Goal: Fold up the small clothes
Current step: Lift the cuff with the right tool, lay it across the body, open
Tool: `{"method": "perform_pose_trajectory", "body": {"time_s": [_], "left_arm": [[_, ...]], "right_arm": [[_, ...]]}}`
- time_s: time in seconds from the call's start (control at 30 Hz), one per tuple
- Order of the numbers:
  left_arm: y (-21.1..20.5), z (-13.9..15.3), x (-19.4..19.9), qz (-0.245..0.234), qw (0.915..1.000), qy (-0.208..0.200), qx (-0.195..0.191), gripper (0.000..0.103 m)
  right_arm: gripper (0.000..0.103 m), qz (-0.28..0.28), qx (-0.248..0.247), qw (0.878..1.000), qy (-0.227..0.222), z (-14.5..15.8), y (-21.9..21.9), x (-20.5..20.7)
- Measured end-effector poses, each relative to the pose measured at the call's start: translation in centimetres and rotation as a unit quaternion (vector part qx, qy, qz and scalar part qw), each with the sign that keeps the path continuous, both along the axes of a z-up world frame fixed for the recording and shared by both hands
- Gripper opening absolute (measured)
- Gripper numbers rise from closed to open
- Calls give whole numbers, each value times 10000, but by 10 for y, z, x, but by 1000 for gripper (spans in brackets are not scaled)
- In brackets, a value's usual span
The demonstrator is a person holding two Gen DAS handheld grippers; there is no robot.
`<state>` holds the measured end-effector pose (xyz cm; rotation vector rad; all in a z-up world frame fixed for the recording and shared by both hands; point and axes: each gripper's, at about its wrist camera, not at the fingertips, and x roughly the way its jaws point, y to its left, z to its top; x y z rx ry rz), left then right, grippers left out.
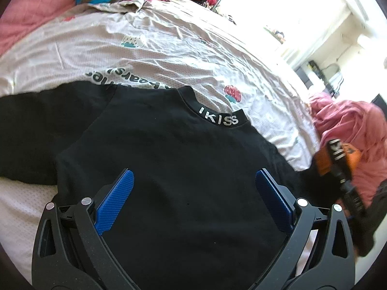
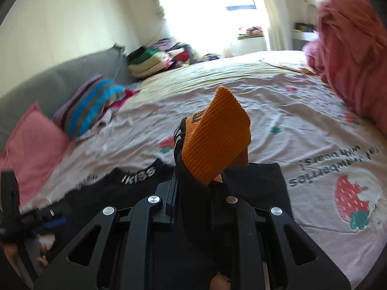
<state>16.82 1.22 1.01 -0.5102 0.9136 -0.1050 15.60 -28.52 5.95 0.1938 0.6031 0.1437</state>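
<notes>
A black top (image 1: 169, 149) with "IKISS" on its collar (image 1: 219, 118) lies flat on the bed, one sleeve spread to the left. My left gripper (image 1: 193, 193) is open just above its middle, blue pads (image 1: 116, 200) apart. My right gripper (image 2: 197, 183) is shut on the other sleeve and holds its orange ribbed cuff (image 2: 215, 140) up above the top (image 2: 256, 183). The raised cuff (image 1: 338, 157) and right gripper also show at the right edge of the left wrist view.
The bed has a white sheet (image 1: 145, 55) printed with strawberries. A pink pillow (image 2: 31, 142) and striped clothes (image 2: 89, 106) lie at one end, a pink blanket (image 2: 353, 48) at the other. A pile of folded clothes (image 2: 154, 60) sits at the far side.
</notes>
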Motion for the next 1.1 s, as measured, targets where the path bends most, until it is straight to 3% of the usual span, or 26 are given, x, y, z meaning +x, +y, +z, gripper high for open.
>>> {"method": "perform_pose_trajectory", "body": {"time_s": [0.33, 0.47, 0.6, 0.63, 0.8, 1.0, 1.03, 1.1], "left_arm": [[16, -16, -1, -100, 9962, 108, -855, 95], [16, -19, -1, -164, 9958, 100, -896, 95], [19, -23, 1, -191, 9937, 115, -1100, 95], [20, -25, 1, -193, 9929, 137, -1164, 95], [20, -33, 2, -197, 9914, 228, -1277, 95], [5, -43, 3, -479, 9879, 331, -1434, 93], [2, -44, 3, -523, 9877, 339, -1431, 91], [-8, -46, 4, -662, 9859, 379, -1489, 77]], "right_arm": [[20, 624, -845, 9942, 241, -33, 66, 8], [22, 823, -934, 9915, 366, -45, 85, 11], [32, 1091, -839, 9893, 487, -53, 100, 10], [42, 1149, -783, 9890, 503, -53, 102, 9], [62, 1568, -368, 9852, 583, -51, 107, -5], [63, 1477, -69, 9865, 707, -49, 91, -20], [63, 1403, -47, 9874, 723, -49, 87, -21], [63, 1196, 18, 9900, 742, -48, 73, -24]]}}
